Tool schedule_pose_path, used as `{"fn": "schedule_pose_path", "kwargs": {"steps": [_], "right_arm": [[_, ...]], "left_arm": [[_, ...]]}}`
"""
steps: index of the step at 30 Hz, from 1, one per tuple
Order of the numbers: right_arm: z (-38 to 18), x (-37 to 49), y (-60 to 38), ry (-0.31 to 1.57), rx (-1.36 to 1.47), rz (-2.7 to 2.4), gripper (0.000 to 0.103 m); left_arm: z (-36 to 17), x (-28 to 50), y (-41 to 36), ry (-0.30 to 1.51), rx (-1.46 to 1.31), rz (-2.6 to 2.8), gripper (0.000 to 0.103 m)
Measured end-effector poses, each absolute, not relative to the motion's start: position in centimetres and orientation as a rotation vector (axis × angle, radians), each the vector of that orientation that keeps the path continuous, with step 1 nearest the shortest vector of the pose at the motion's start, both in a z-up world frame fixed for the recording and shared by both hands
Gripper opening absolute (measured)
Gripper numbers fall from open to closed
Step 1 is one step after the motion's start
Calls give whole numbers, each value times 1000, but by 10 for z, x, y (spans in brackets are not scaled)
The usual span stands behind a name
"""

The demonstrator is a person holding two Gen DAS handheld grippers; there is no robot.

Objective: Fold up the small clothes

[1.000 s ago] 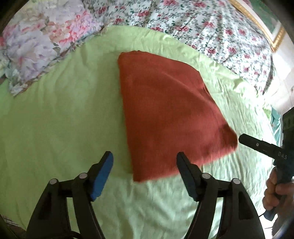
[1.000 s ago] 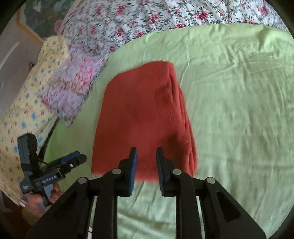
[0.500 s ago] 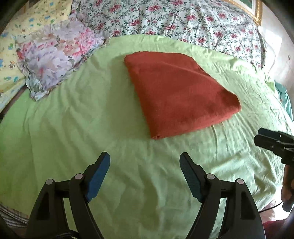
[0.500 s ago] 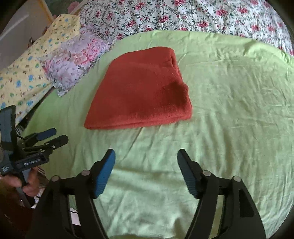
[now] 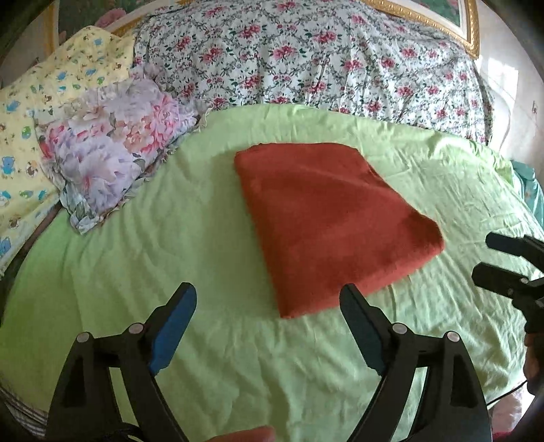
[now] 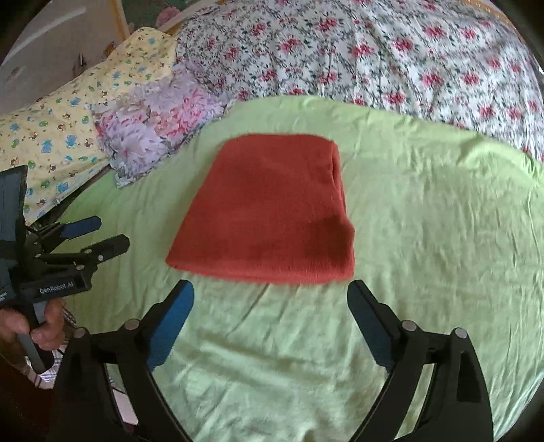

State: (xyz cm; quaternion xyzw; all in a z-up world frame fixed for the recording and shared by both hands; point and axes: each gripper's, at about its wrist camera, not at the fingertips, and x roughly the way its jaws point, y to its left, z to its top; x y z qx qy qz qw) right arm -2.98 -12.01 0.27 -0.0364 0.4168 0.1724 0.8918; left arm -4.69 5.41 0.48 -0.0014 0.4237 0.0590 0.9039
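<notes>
- Your left gripper (image 5: 268, 309) is released, jaws spread wide, nothing between the blue pads (image 5: 173, 326). It hangs over bare sheet, just short of the cloth's near corner.
- Your right gripper (image 6: 270, 301) is also released, jaws wide, blue pads (image 6: 170, 323) empty. It hangs over the sheet just in front of the cloth's near edge.
- Neither one touches the cloth.
- Readable text: white "GenRobot AI" on the side of your left gripper's body, seen at the left of the right wrist view. A second line lower on that body is too small to read.
- Your left hand (image 6: 37, 323) is wrapped around that gripper's handle. Your right gripper shows at the right edge of the left wrist view, jaws apart.
- The folded red cloth (image 5: 326, 221) lies flat mid-bed, one tidy stack, thick folded edge on its right side in the right wrist view.
- Surface: a wrinkled light green sheet (image 5: 170, 244) over a bed.
- Beyond the cloth: a white quilt with red flowers (image 5: 306, 57) across the back, a pink-and-lilac flowered pillow (image 5: 112, 142) to the left, a yellow cartoon-print pillow (image 5: 44, 102) further left.
- Room: a gold picture frame (image 5: 469, 30) on the wall at the top right of the left wrist view.
</notes>
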Motion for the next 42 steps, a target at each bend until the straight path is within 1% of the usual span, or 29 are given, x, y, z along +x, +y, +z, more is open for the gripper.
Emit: {"fn": "schedule_pose_path", "kwargs": {"steps": [14, 42], "right_arm": [[-40, 22, -105, 976, -50, 334, 94], [-53, 59, -102, 1011, -43, 357, 94]], "left_arm": [[-43, -4, 53, 991, -2, 188, 88], [-53, 26, 47, 1010, -40, 173, 88]]}}
